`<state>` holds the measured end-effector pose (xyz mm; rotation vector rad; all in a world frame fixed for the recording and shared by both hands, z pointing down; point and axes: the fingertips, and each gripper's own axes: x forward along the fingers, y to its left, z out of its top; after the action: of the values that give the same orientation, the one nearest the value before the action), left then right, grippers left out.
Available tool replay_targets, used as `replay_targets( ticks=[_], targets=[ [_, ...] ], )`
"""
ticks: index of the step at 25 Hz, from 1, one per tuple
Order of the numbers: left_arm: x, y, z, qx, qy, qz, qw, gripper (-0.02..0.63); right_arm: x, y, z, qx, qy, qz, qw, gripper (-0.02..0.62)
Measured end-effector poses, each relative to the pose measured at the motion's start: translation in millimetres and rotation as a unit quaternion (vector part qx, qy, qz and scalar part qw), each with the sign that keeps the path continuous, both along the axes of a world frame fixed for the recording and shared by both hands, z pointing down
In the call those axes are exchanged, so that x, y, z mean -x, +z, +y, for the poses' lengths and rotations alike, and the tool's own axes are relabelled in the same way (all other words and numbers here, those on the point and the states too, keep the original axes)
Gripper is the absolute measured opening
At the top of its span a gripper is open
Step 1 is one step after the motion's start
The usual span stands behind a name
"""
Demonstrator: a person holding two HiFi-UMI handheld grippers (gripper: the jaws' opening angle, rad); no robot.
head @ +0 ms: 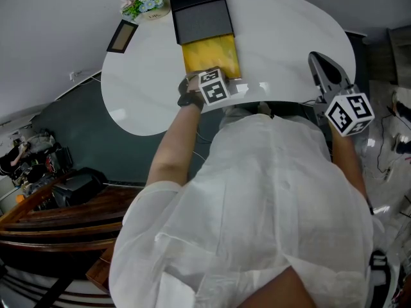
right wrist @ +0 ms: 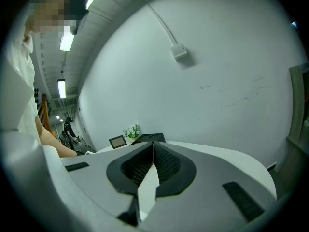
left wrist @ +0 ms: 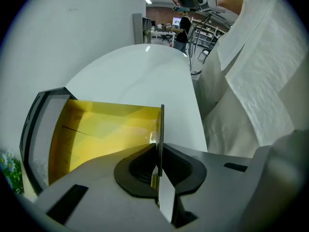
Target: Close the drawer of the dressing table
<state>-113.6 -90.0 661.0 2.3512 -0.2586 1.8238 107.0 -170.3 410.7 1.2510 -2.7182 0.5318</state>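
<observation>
The drawer (head: 210,55), a yellow see-through tray, is standing pulled out of its dark case (head: 201,10) toward the person, on top of the white dressing table (head: 289,24); its near end is lying close to the table's front edge, while the case is sitting farther back, toward the wall. The drawer's thin front wall (left wrist: 161,122) is being pinched by the left gripper (left wrist: 159,145); in the left gripper view this wall is being seen edge-on, running straight down between the two dark pads (left wrist: 140,168), which are being pressed against it from either side. In the head view this gripper is being pointed steeply down at the drawer's near end, with its marker cube (head: 214,87) turned upward and the person's bare forearm (head: 174,147) reaching in from below.

The right gripper (right wrist: 152,143) is being held well apart from the drawer, over the table's right end; its jaws are being held together with nothing between them, and it is being aimed almost level toward the white wall (right wrist: 217,81); its own marker cube (head: 350,113) is showing just beside the table's edge.

A small bunch of flowers (head: 142,0) and a dark-framed picture (head: 121,36) are resting at the table's far left, near each other, beside the case and clear of the drawer; the lower half of the head view is being filled by the person's white shirt (head: 257,197).
</observation>
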Motion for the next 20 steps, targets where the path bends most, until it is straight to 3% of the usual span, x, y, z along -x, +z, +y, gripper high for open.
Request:
replay_targets(
  ticks=[20],
  targets=[
    [-2, -29, -5, -0.005, 0.011, 0.011, 0.9999, 0.032, 6, -1, -2, 0.002, -0.005, 0.000, 1.000, 0.011]
  ],
)
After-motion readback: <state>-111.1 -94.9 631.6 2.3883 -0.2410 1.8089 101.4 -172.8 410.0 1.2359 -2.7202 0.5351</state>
